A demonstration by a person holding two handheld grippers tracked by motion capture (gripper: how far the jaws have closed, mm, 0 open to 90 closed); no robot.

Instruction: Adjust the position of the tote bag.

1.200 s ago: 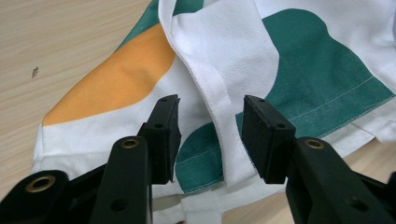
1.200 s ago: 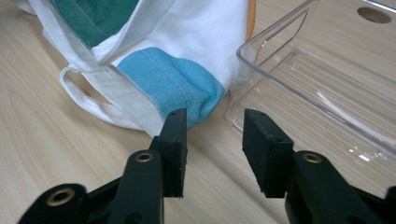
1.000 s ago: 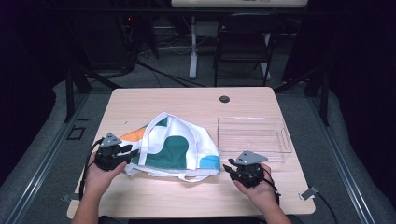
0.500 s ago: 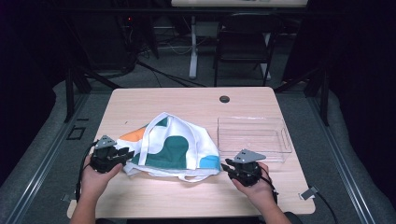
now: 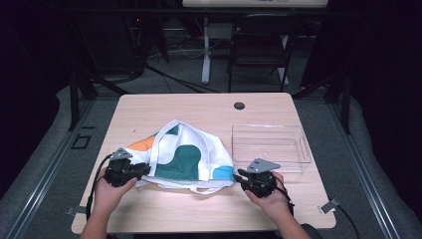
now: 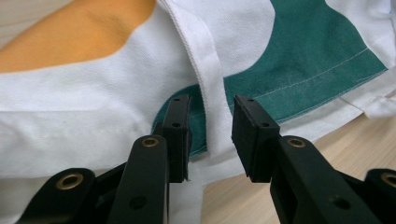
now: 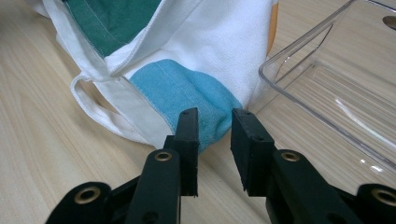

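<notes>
Both grippers are matte black; the left gripper and right gripper each carry a grey three-cornered plate on top, and a thin black cable trails from each; the jaws are blocky black pads with small screw holes (brass-coloured rivets mark the linkage arms); the forearms are bare, with no sleeves.

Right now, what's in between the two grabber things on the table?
The white cloth bag with green, orange and blue patches lies between the left gripper and the right gripper, as the high view shows. Each gripper sits at one end of it.
</notes>
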